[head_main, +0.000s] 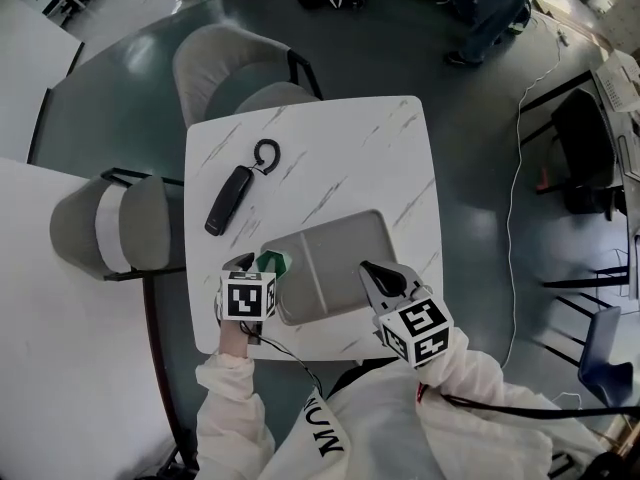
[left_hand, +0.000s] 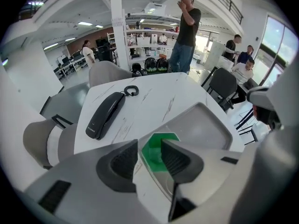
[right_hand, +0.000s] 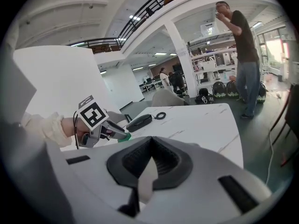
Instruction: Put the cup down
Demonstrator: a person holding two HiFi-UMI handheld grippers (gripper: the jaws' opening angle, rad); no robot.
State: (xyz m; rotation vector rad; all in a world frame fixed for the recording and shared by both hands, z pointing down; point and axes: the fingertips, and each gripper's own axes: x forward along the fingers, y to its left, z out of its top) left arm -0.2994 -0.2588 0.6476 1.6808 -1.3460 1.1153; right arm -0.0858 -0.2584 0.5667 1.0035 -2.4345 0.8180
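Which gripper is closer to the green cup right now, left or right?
Left. The left gripper has the green cup between its jaws at the left edge of the tray; the right gripper, shut and empty, is at the tray's right side.

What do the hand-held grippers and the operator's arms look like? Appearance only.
The left hand-held gripper and right hand-held gripper both have light grey bodies and black ribbed jaw pads. Each carries a white cube with black square markers. A thin black cable trails from the left one. The person wears loose white sleeves.
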